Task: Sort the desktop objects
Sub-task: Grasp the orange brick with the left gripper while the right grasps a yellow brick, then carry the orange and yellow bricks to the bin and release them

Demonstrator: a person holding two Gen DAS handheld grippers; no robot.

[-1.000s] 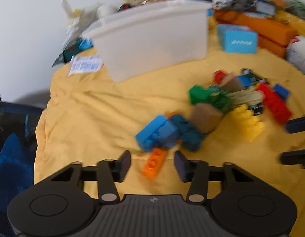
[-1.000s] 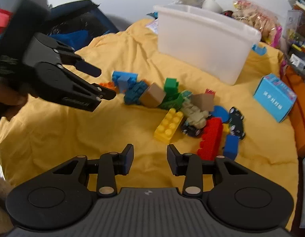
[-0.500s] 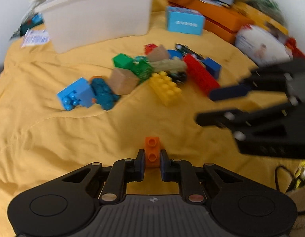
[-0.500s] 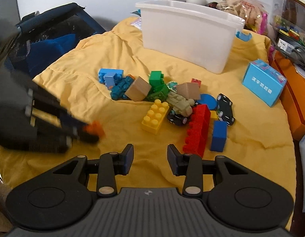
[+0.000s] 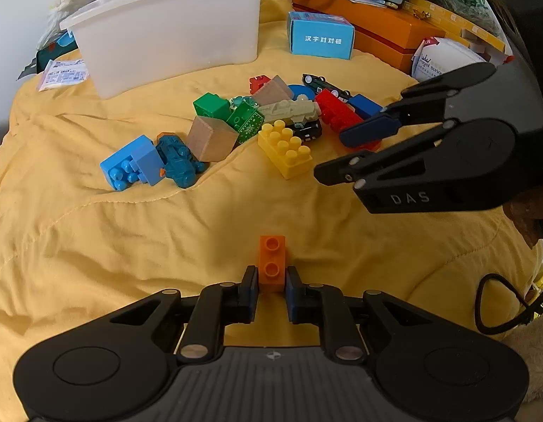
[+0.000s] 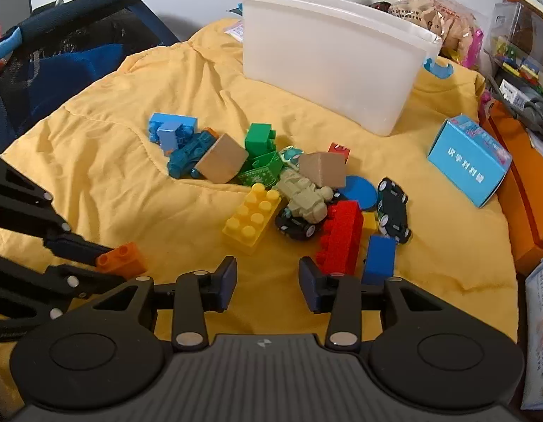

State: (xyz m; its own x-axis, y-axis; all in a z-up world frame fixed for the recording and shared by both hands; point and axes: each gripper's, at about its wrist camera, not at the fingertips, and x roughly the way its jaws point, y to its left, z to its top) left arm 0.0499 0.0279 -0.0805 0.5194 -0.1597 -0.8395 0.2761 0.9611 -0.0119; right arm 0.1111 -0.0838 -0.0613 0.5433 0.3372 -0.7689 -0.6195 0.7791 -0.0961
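My left gripper (image 5: pixel 270 283) is shut on a small orange brick (image 5: pixel 271 263), held over the yellow cloth; the right wrist view shows the same orange brick (image 6: pixel 121 259) in it at the lower left. My right gripper (image 6: pixel 267 279) stands open with nothing between its fingers, just short of the toy pile. That pile holds a yellow brick (image 6: pixel 253 218), a red brick (image 6: pixel 341 234), a blue brick (image 6: pixel 378 258), a green brick (image 6: pixel 259 139), wooden blocks (image 6: pixel 221 163), toy cars (image 6: pixel 392 209) and light blue bricks (image 5: pixel 130 167). A white plastic bin (image 6: pixel 334 56) stands behind the pile.
A yellow quilted cloth (image 5: pixel 95 246) covers the surface. A light blue card box (image 6: pixel 468 161) lies right of the pile. Orange boxes (image 5: pixel 370 26) and clutter line the far right edge. A dark blue chair (image 6: pixel 60 59) stands off the left side.
My left gripper closed on the orange brick and carried it back away from the pile toward the near cloth. The right gripper edged closer to the pile, staying open.
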